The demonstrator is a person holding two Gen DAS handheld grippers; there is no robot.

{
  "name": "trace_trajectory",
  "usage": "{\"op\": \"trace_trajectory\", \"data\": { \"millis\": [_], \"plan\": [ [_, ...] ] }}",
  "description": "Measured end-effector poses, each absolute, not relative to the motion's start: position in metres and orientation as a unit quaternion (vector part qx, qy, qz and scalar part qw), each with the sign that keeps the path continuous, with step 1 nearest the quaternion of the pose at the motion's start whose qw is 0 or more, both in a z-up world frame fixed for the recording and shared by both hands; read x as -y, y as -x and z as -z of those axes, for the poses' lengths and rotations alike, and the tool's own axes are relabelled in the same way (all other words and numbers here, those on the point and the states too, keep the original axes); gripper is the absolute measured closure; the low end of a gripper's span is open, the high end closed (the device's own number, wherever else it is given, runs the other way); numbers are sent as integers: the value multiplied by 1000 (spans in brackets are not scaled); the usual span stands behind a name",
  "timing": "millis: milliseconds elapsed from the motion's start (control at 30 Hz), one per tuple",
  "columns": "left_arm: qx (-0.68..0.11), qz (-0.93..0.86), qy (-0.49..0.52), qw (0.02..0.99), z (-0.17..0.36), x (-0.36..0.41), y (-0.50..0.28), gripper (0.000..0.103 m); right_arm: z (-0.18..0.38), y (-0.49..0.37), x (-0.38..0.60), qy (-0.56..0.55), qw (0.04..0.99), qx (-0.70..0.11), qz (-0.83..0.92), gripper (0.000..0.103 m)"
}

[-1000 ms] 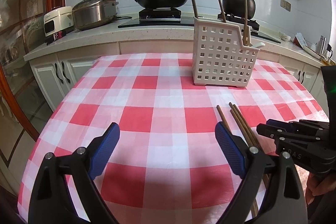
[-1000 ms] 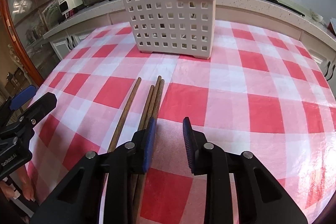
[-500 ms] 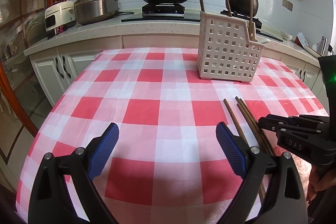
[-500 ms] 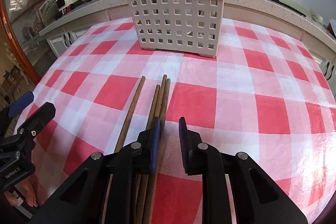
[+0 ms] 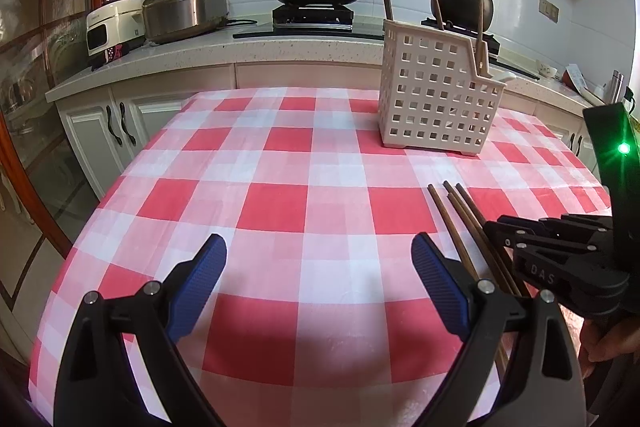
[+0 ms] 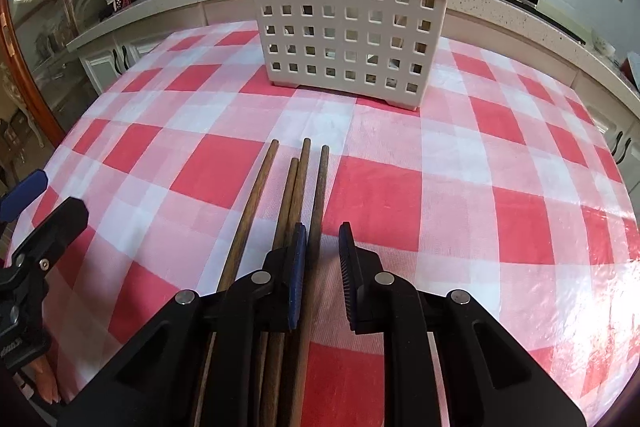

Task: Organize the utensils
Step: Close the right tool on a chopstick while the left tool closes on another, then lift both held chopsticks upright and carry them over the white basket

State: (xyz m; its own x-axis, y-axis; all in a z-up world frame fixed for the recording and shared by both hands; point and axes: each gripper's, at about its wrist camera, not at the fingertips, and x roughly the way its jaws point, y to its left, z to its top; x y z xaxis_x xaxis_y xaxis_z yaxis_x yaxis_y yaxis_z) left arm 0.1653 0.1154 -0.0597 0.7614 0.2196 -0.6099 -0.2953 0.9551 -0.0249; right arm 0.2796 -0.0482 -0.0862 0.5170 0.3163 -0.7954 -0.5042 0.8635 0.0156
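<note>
Rightmost chopstick (image 6: pixel 318 203) between right claw (image 6: pixel 322 259) pads

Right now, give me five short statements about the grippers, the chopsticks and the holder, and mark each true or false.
1. Four brown wooden chopsticks lie on the red-and-white checked tablecloth. True.
2. The white perforated plastic utensil holder is empty. False: wooden sticks stand in it.
3. The left gripper is wide open and holds nothing. True.
4. The right gripper is clamped shut on two chopsticks. False: its jaws have a gap, with one chopstick between them.
5. The holder lies tipped on its side. False: it stands upright.
</note>
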Motion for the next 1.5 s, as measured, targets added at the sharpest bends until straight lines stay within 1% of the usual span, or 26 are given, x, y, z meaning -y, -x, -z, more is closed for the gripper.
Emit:
{"op": "trace_trajectory", "data": {
  "millis": [33,100,333,400,433,467,567,733,833,900,1067,1133,1300,1367,1500],
  "plan": [
    [-318,-137,60,936,60,-115,-165,12,86,-280,48,111,864,-430,-237,89],
    [-322,-134,61,935,60,-114,-166,12,86,-279,49,123,864,-427,-238,95],
    [-361,-93,75,925,61,-92,-185,14,82,-279,80,85,867,-426,-243,97],
    [-371,-86,72,922,62,-82,-194,22,77,-279,90,74,870,-421,-244,97],
    [-378,-84,71,919,63,-78,-199,31,75,-279,95,70,872,-418,-245,97],
    [-386,-80,71,916,65,-74,-204,36,73,-278,99,67,873,-416,-246,97],
    [-402,-79,62,910,69,-62,-216,43,69,-278,111,54,874,-412,-251,97],
    [-415,-80,61,904,74,-50,-227,44,67,-277,127,36,874,-408,-263,97],
    [-421,-82,66,901,75,-45,-234,50,69,-277,133,30,871,-408,-272,97],
    [-422,-84,67,900,76,-42,-237,53,70,-277,136,28,869,-409,-278,97],
    [-437,-89,61,893,83,-36,-244,72,71,-278,144,21,869,-408,-280,97],
    [-439,-84,58,893,87,-33,-246,74,71,-279,148,17,870,-407,-278,97],
    [-435,-87,35,895,90,-26,-249,85,73,-283,157,9,872,-409,-268,97],
    [-435,-84,34,896,90,-26,-251,94,73,-284,159,9,873,-410,-265,97],
    [-431,-73,36,899,90,-30,-249,96,74,-284,159,12,873,-411,-262,97]
  ]
}}
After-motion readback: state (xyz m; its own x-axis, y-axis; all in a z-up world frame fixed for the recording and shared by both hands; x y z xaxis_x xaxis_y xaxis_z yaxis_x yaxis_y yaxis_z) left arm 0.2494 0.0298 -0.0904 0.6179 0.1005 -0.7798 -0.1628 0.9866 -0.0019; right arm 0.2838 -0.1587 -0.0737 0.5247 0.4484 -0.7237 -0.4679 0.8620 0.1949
